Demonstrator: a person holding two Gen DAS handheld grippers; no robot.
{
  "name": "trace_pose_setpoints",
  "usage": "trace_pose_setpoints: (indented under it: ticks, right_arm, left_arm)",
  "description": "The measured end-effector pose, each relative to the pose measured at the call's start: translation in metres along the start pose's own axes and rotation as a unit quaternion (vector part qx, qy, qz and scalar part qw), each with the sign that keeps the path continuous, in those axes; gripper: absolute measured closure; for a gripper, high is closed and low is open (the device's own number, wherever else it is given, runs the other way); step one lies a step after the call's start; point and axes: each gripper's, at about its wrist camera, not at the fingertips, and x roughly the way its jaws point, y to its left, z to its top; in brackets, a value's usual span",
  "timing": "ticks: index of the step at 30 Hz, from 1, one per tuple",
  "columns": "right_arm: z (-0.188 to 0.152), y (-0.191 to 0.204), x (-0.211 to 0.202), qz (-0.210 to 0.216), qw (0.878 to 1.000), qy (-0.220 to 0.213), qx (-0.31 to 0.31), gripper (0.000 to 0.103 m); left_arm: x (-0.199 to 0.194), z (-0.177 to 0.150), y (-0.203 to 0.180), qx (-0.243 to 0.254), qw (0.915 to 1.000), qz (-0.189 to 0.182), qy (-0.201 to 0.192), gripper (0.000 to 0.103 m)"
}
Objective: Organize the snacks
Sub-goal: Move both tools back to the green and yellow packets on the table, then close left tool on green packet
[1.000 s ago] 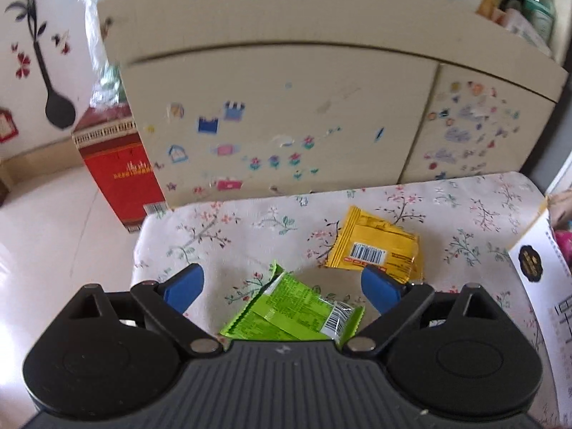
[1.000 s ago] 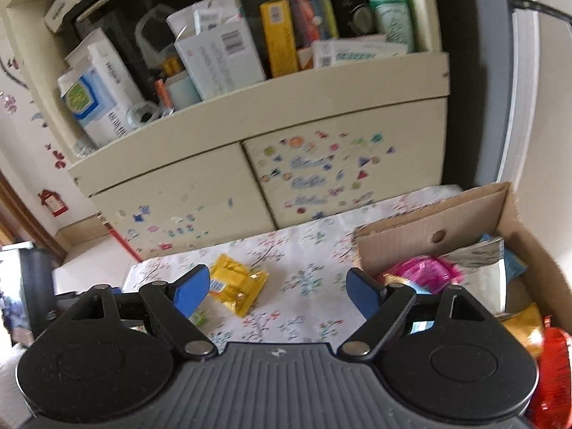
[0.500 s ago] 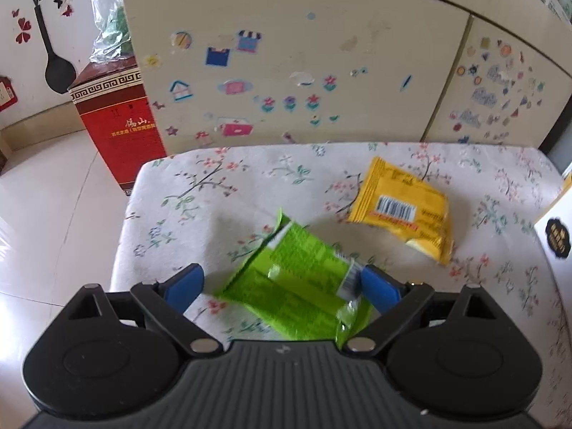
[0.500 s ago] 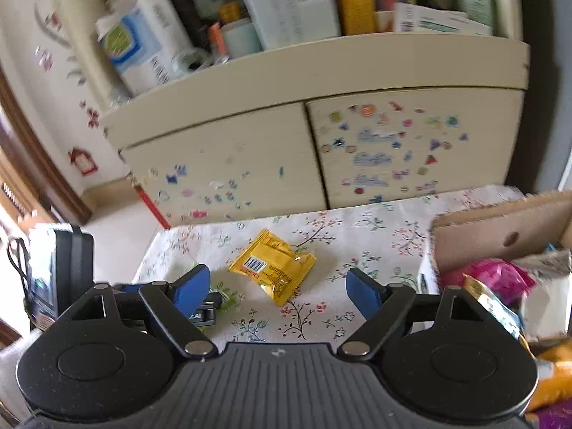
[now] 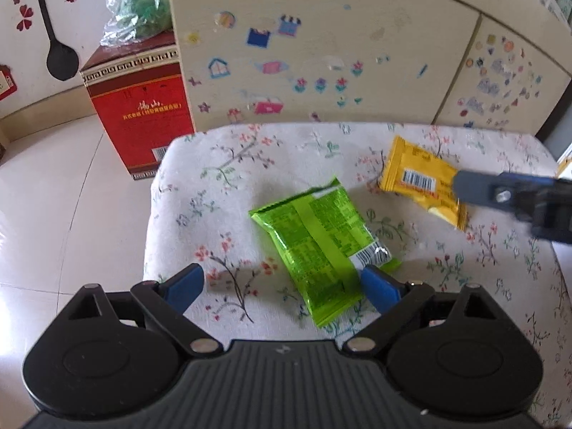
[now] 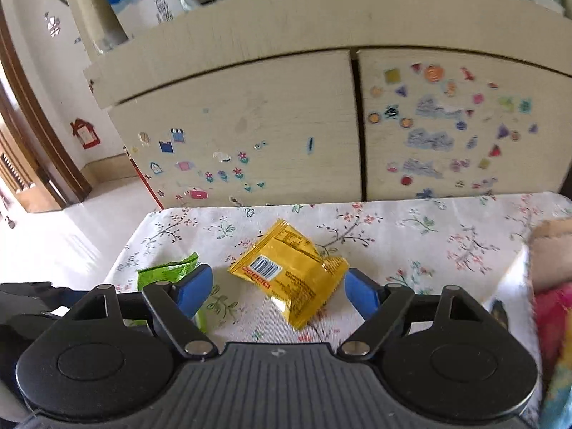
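Snacks on a floral-cloth desk [image 5: 221, 193], read from left to right. Far left, off the desk: a red box [image 5: 139, 107] on the pale tiled floor [image 5: 53, 193], a clear bag of greens [image 5: 137, 7] on top of it. Behind the desk, a cream cabinet [image 5: 321, 46] dotted with stickers across both doors. Left gripper [image 5: 282, 284] spread wide over the near left part of the desk, blue fingertips [image 5: 184, 283] well apart, nothing between them clamped. Green snack packet [image 5: 321, 243] lying flat and slantwise on the cloth, back side with barcode up, its near right corner just beside or touching the left gripper's right-hand fingertip; cannot tell which. Further right and farther back, yellow snack packet [image 5: 423, 182], also flat, barcode up, well apart from the green one. In the right wrist view, right gripper [image 6: 279, 289] likewise held wide, yellow snack packet [image 6: 289, 271] lying between the two blue fingertips [image 6: 361, 293], the right one at its crimped end, the left one clear of it, so straddled but not squeezed. Seen from the left wrist view, one finger of that right gripper [image 5: 479, 189] reaching in from the right edge over the yellow packet's right end. Far right, at the desk's edge: a cardboard box [image 6: 550, 250] with bright pink and other colourful wrappers [image 6: 552, 314] inside, blurred.
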Motion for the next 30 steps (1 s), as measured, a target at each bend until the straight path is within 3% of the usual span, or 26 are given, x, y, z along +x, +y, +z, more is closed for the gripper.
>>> trace_pose_setpoints:
  ticks: [6, 12, 16, 18, 21, 26, 30]
  right_arm:
    - [0.000, -0.003, 0.026, -0.003, 1.000, -0.002, -0.014, 0.016]
    - [-0.001, -0.012, 0.043, -0.005, 1.000, -0.013, -0.002, 0.016]
    - [-0.004, -0.006, 0.044, -0.015, 0.999, -0.005, -0.038, 0.022]
    - [-0.004, -0.006, 0.043, -0.013, 0.999, 0.001, -0.044, 0.033]
    - [-0.002, -0.006, 0.036, 0.004, 0.998, 0.021, -0.057, 0.041]
    - [0.001, 0.000, 0.027, 0.012, 0.993, 0.052, -0.109, 0.037]
    - [0.002, -0.001, 0.021, 0.015, 0.993, 0.022, -0.115, 0.019]
  left_arm:
    - [-0.002, 0.006, 0.000, -0.031, 0.9986, -0.040, -0.017, 0.009]
    - [0.003, 0.010, -0.014, -0.013, 0.9979, -0.050, -0.039, 0.008]
    - [0.014, 0.010, -0.017, -0.016, 0.9989, -0.033, -0.028, 0.008]
    - [0.015, 0.010, -0.020, -0.010, 0.9994, -0.020, -0.028, 0.009]
    - [0.015, 0.009, -0.018, -0.009, 0.9997, 0.013, -0.018, 0.011]
    - [0.013, 0.009, -0.015, -0.010, 0.9995, 0.027, -0.011, 0.015]
    - [0.014, 0.011, -0.013, -0.015, 0.9995, 0.023, -0.015, 0.015]
